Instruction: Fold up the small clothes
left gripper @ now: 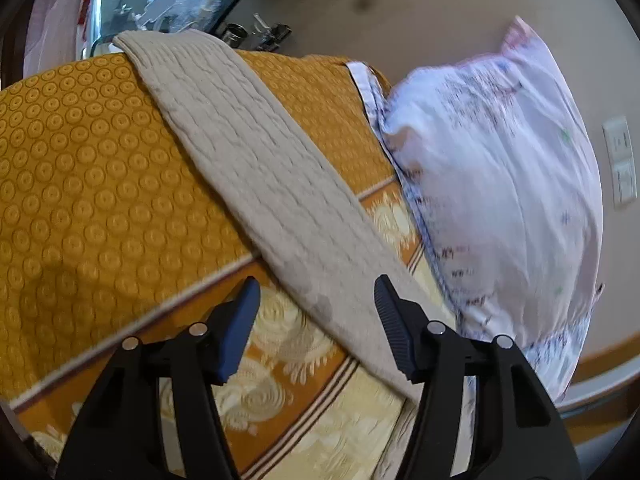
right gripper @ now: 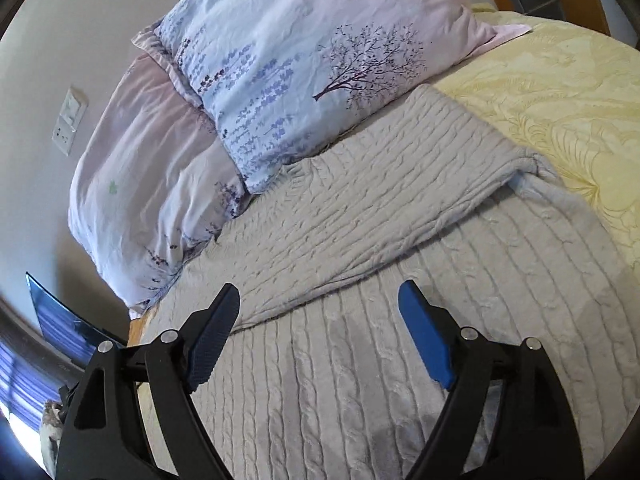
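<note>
Right wrist view: pale grey cable-knit sweater [right gripper: 360,280] lies flat on the bed, filling the frame from 6 o'clock up to the pillows at 11–12 o'clock. One part, likely a sleeve or side panel, is folded over the body, its edge running from about 8 o'clock to 2 o'clock. Right gripper [right gripper: 320,320] hovers over the knit, fingers spread wide, nothing between them.

Left wrist view: the same garment reads as a long grey band, long axis from 11 o'clock to 5 o'clock, lying across the orange circle-patterned bedspread [left gripper: 80,160]. Far end points toward 11 o'clock, at the bed edge; near end passes under the right-hand finger. Left gripper [left gripper: 316,316] is also spread and empty, with the knit's edge between the fingers. The view is motion-blurred.

Lilac floral-print pillow [right gripper: 288,60] touches the sweater's upper edge in the right view; a second, pinker pillow [right gripper: 148,184] sits at 9 o'clock.

Risks, as judged:
- Thick knit: a pinch may catch only the top layer, so the fold separates on lifting.
- The far end lies near the bed edge, so a pull could drag it off.
- The pillow crowds the upper edge and may snag a fold made toward it.
</note>
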Tool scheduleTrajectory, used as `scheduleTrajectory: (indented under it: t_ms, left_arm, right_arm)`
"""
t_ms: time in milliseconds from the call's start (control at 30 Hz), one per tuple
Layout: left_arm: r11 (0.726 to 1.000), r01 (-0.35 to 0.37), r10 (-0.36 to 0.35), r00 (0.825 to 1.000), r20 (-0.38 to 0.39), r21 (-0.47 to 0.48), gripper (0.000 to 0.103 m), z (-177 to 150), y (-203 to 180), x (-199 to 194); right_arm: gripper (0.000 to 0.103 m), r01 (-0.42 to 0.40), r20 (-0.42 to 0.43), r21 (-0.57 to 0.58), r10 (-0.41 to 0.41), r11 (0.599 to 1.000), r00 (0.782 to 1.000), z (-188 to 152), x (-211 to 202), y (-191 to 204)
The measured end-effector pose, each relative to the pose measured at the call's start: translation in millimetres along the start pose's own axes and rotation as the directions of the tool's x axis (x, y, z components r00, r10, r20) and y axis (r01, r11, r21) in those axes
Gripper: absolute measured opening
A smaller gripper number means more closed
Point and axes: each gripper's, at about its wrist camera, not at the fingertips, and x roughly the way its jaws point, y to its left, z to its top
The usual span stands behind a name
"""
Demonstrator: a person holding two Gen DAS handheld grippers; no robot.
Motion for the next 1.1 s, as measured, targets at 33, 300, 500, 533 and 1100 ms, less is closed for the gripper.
scheduleTrajectory:
  t_ms: [33,300,500,533,1100]
  left_arm:
    - [1.0,0.001,-0.001,1.0,0.007,-0.006,0.059,4.3,1.8,0.9]
    - [0.998,-0.051,0.053,0.997,0.062,-0.034,0.018,27.7,12.6,12.7]
    - [0.999,0.025,-0.023,0.997,0.079,-0.023,0.006,20.7,-2.0,3.1]
    - [0.999,0.05,-0.049,0.995,0.084,-0.008,0.006,18.2,-10.5,-1.3]
    - [0.777,0.435,-0.26,0.88,-0.396,0.455,0.007,-214.6,-251.7,78.4]
  right_arm:
    - [0.084,0.0,-0.004,0.0,0.0,1.0,1.0,-0.4,0.9,-0.5]
    - [0.086,-0.011,-0.017,-0.013,0.01,1.0,1.0,-2.3,3.5,1.0]
    - [0.086,-0.023,-0.023,-0.018,0.022,1.0,0.999,-3.1,4.2,2.8]
    - [0.086,-0.025,-0.021,-0.017,0.024,1.0,0.999,-3.0,4.1,3.1]
    - [0.086,-0.038,0.007,0.026,0.038,0.999,0.999,-2.0,-2.8,-2.9]
